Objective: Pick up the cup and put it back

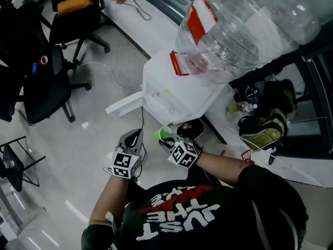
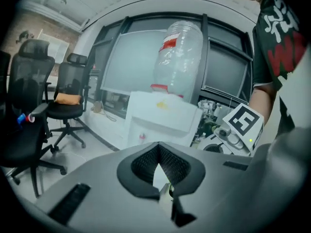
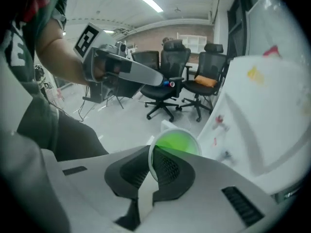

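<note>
Left of the water dispenser [image 1: 171,95], black office chairs [image 1: 47,82] stand on the pale floor. Just in front of the dispenser's lower left corner I hold my left gripper [image 1: 135,136] with its jaws together and nothing between them; its own view shows the pads meeting at the tips. Just beside it, in front of the dispenser's base, my right gripper [image 1: 166,140] is clamped on the green cup [image 1: 162,134]. The pads pinch the cup's wall at the white rim, one inside and one outside, and the cup is tipped so its mouth faces the camera. It is off the floor and touches nothing but my jaws. Above the dispenser sits its big clear bottle [image 1: 234,30].
</note>
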Demonstrator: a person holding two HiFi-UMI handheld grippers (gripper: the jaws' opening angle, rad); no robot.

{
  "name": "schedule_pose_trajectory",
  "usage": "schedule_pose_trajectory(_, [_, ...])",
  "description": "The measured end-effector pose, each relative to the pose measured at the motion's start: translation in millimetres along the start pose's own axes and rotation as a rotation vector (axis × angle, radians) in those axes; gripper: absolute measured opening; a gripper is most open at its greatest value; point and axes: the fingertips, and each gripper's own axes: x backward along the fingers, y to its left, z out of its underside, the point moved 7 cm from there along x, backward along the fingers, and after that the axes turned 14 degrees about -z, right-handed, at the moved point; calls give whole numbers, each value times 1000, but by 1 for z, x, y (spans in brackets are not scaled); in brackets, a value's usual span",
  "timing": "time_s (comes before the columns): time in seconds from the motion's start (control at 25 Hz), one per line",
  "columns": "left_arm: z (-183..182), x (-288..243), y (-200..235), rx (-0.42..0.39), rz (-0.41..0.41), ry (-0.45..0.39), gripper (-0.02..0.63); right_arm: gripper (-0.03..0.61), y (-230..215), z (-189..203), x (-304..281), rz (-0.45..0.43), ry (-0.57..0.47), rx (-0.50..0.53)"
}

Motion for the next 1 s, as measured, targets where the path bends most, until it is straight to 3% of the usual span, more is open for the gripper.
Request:
schedule_pose_trajectory(0.28, [-147,49,-54,-130,56,-90,0,38,21,-95,164,42,-118,119])
schedule_pose_trajectory(0.52, [-242,77,-96,-218,103,-210,0,38,37,-149,275,62,-238,230])
schedule_pose_trajectory(0.76, [-303,92,-120,-214,127,-307,0,38,50,-179,343,89,-310,330])
schedule_pose_trajectory(1.0, [-323,103,-128,-220,132,-330,0,38,59,-193,376,136,-344,395])
